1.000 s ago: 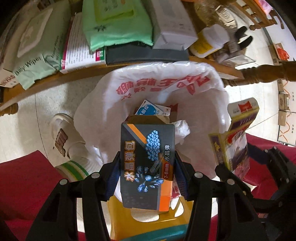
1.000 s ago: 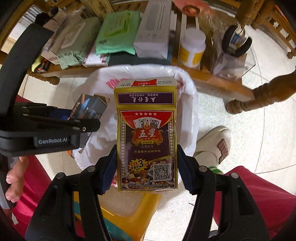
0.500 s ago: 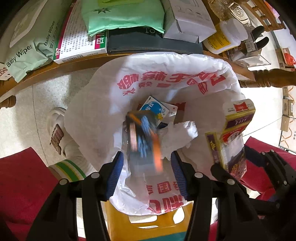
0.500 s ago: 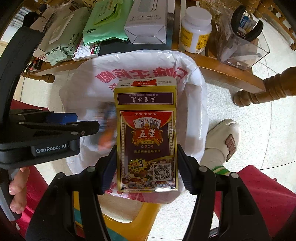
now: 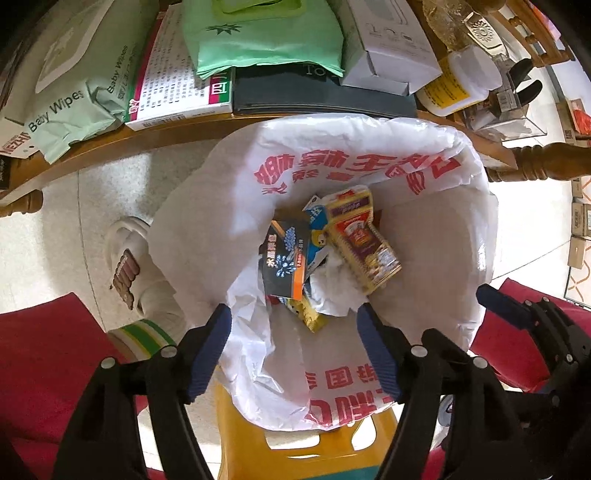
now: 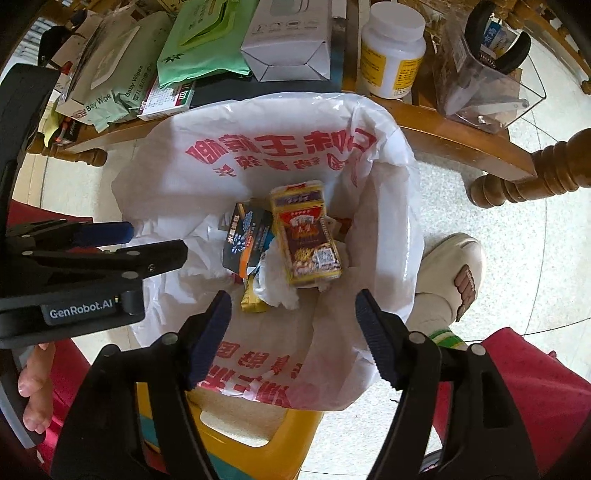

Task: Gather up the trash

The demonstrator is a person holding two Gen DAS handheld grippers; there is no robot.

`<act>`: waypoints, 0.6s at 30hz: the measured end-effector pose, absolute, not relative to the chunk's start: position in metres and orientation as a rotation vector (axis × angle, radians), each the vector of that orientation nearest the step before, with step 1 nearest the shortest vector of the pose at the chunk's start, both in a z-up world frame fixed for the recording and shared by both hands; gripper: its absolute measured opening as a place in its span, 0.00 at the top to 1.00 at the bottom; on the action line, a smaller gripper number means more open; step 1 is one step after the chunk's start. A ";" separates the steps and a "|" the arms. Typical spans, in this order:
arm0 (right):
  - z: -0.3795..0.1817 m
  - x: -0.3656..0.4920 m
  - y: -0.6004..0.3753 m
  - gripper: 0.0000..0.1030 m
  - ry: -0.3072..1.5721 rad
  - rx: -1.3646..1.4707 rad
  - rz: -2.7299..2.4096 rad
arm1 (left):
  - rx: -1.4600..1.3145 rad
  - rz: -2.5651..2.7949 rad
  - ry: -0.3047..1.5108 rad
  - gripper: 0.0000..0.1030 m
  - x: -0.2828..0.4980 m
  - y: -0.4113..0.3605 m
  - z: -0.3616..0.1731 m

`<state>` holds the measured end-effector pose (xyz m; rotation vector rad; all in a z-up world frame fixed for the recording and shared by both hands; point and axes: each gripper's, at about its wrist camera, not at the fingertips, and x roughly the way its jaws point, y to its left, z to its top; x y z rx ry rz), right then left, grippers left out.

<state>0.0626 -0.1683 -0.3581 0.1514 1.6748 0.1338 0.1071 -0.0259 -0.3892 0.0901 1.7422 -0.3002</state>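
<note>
A white plastic bag [image 5: 436,236] [image 6: 177,173] with red print lines a bin on a yellow stool [image 5: 295,458] [image 6: 236,424]. Inside lie a black and orange box [image 5: 286,264] [image 6: 243,236] and a yellow playing-card box [image 5: 364,240] [image 6: 306,236], on crumpled white tissue and other wrappers. My left gripper [image 5: 293,315] hangs above the bag's near side, its jaws opening with nothing between them. My right gripper [image 6: 293,301] does the same over the bag, jaws opening and empty. Seen from the right wrist, the left gripper [image 6: 118,243] sits at the left edge.
A low wooden table [image 5: 122,138] [image 6: 461,140] behind the bag carries baby wipes [image 5: 66,99], a green pack [image 5: 258,33], a white box [image 6: 291,40], a white bottle [image 6: 391,48] and a clear holder [image 6: 487,70]. A person's slippered feet [image 5: 129,258] [image 6: 450,273] flank the bin.
Both boxes have left the grippers and dropped into the bag: the black box first, then the card box. Both pairs of jaws have spread wider.
</note>
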 end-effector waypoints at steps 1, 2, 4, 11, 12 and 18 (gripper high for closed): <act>-0.358 0.063 -0.168 0.34 1.674 0.151 0.132 | 0.086 -0.299 1.741 0.33 0.107 -0.025 -0.389; -0.357 0.063 -0.168 0.34 1.672 0.150 0.130 | 0.086 -0.296 1.739 0.32 0.107 -0.024 -0.388; -0.356 0.063 -0.169 0.34 1.668 0.150 0.126 | 0.087 -0.288 1.729 0.29 0.106 -0.022 -0.386; -0.342 0.063 -0.174 0.34 1.623 0.179 0.105 | 0.145 -0.238 1.661 0.21 0.097 -0.018 -0.370; -0.338 0.062 -0.175 0.34 1.612 0.184 0.103 | 0.143 -0.239 1.651 0.20 0.096 -0.018 -0.368; -0.305 0.056 -0.177 0.26 1.511 0.196 0.080 | 0.138 -0.234 1.557 0.17 0.086 -0.014 -0.339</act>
